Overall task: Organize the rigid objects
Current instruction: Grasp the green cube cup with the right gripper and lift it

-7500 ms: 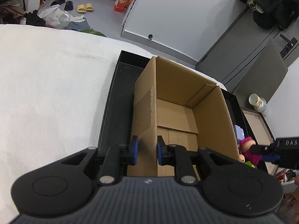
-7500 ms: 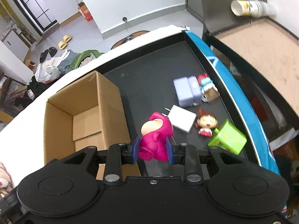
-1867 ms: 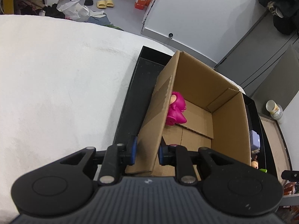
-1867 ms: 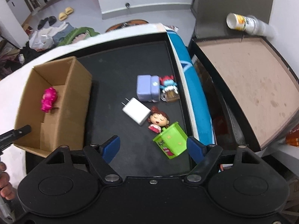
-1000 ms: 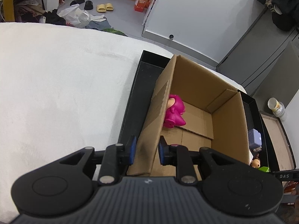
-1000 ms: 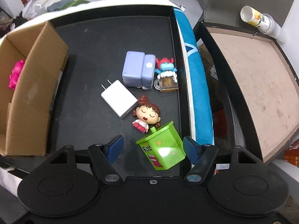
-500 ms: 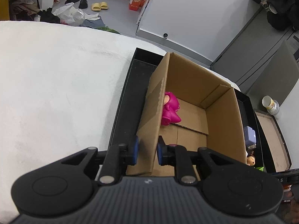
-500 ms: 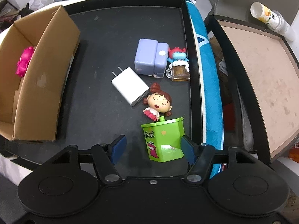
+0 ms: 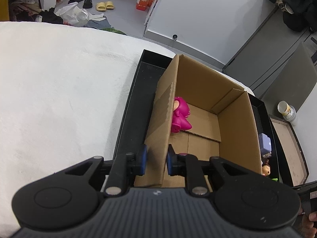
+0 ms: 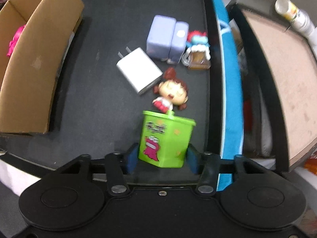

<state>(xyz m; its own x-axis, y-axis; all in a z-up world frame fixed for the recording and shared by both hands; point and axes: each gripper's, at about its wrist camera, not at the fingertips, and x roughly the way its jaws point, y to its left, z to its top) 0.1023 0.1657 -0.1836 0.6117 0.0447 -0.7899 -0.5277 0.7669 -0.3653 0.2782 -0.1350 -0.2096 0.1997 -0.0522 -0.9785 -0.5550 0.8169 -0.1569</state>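
Observation:
My left gripper (image 9: 155, 161) is shut on the near left wall of the open cardboard box (image 9: 233, 127), which stands on the black tray (image 10: 99, 103). A pink toy (image 9: 181, 116) lies inside the box against that wall. In the right wrist view my right gripper (image 10: 162, 159) points down over a green square container (image 10: 166, 138). Its jaws are closing, and the blue pads meet the container's two sides with no gap showing. Just beyond lie a doll with brown hair (image 10: 171, 94), a white charger (image 10: 138, 72), a purple case (image 10: 166, 37) and a small blue figure on a mug (image 10: 198, 51).
White cloth (image 9: 59, 99) covers the surface left of the tray. A blue strip (image 10: 231, 99) runs along the tray's right rim. Beyond it stands a brown-topped side table (image 10: 277, 69) with a bottle (image 10: 293, 15) lying on it. Clothes and slippers lie on the floor behind.
My right gripper has come down over the green container and its jaws have narrowed from wide apart to the container's sides. The left gripper keeps its hold on the box wall.

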